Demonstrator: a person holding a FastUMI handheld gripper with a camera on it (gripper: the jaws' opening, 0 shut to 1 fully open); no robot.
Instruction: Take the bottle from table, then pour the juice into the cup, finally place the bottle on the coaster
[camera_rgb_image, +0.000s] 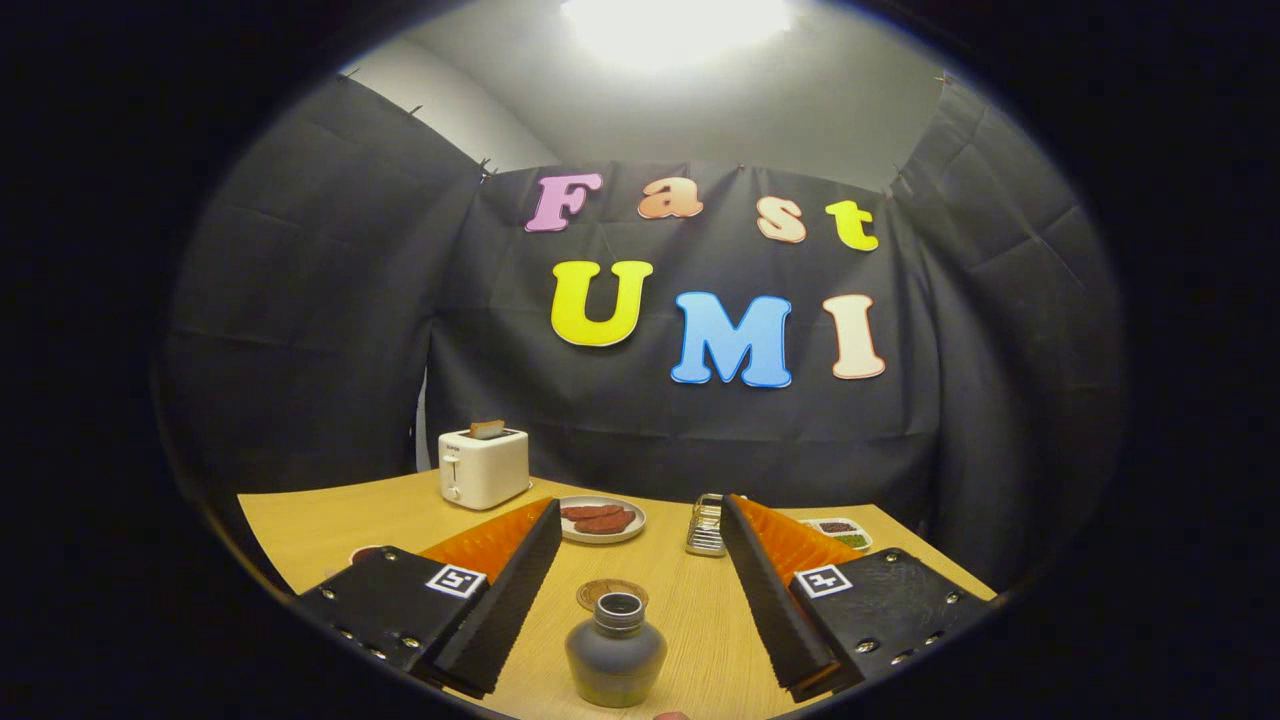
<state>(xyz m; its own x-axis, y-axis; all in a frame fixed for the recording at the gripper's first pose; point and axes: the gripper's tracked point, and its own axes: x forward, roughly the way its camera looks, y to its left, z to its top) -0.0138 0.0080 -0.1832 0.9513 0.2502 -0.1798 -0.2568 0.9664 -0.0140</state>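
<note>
Gripper view: looked forward over a light wooden table (330, 525) in the booth. Held the hand-held gripper (640, 585) wide apart, clamped on nothing, fingers set to either side of a squat grey round-bellied bottle (615, 650) with an open dark mouth. Stood upright between the fingers, touching neither; probably lined up that way for a grasp on the belly. Just beyond the bottle, a round brown coaster (612, 592), kept near for the final set-down. Farther back: a white toaster (484, 467) with a slice of toast up, a plate of reddish slices (603, 520), a ribbed metal cup (706, 526), likely the pouring target, and a small tray (840, 531).
</note>
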